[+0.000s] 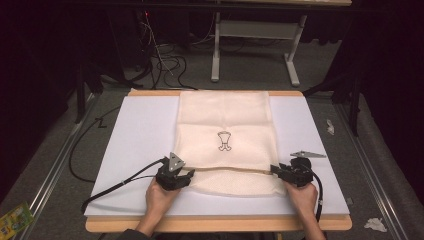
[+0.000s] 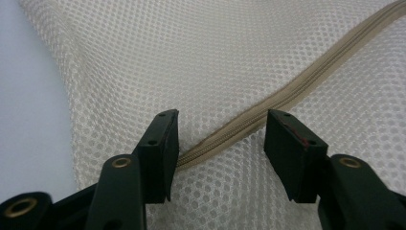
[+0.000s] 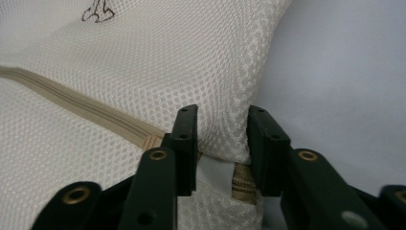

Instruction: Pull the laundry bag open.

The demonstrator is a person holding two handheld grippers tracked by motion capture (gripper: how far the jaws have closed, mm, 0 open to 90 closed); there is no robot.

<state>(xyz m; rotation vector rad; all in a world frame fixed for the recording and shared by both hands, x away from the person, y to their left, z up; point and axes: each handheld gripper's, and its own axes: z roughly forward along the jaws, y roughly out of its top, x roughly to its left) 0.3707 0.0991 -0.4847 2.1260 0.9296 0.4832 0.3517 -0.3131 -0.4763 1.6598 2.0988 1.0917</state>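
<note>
White board (image 1: 135, 140) carries our mesh bag (image 1: 225, 130), far edge hanging past it. Left gripper (image 2: 221, 143) gapes over the zipper (image 2: 287, 93), untouched. Right gripper (image 3: 222, 143) pinches the bag's corner; zipper end half hidden there.

Looks like a recording lab or test studio rather than a home. Dark curtained surroundings on all sides of the white work board (image 1: 140, 145), itself laid on a wooden tabletop (image 1: 215, 224). Grey carpet floor (image 1: 250, 65) beyond the board, with loose black cables (image 1: 167, 62) coiled behind its far left corner and the metal legs of a bench frame (image 1: 255, 50) behind its far edge. Floor rails (image 1: 55, 165) along both sides of the board
</note>
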